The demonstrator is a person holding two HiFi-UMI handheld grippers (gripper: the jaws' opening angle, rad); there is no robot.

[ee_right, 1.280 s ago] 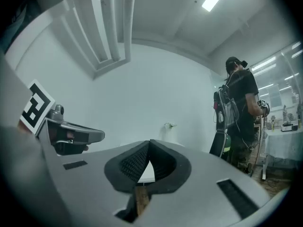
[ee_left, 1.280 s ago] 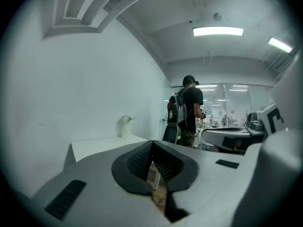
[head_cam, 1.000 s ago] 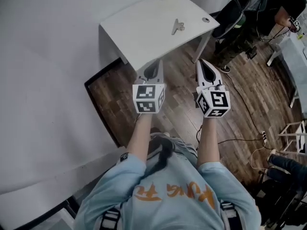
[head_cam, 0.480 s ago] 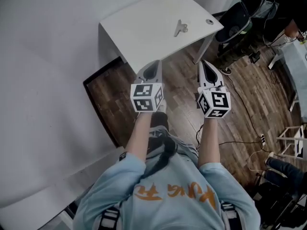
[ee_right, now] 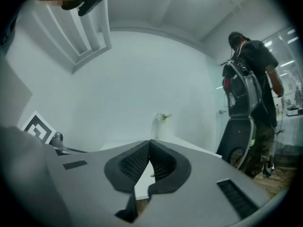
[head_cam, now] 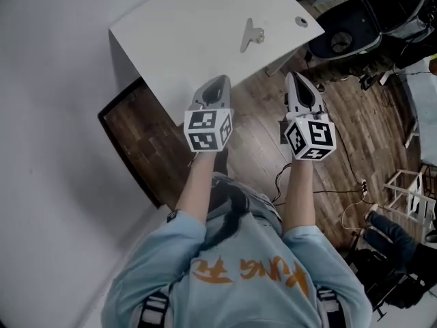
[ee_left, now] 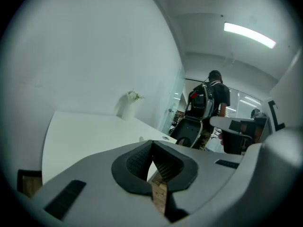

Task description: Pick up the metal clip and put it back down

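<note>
Left gripper (head_cam: 218, 82) and right gripper (head_cam: 296, 79) have neared the metal clip (head_cam: 250, 35).

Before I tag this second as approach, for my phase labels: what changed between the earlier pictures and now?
The left gripper and right gripper moved forward toward the white table; in the head view the left tip now meets its near edge. Nothing was gripped or released. The metal clip stayed on the table, and both jaws stayed shut, empty.

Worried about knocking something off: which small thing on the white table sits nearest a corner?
The small round piece, right by the table's right-hand corner; the long metal clip lies further in.
</note>
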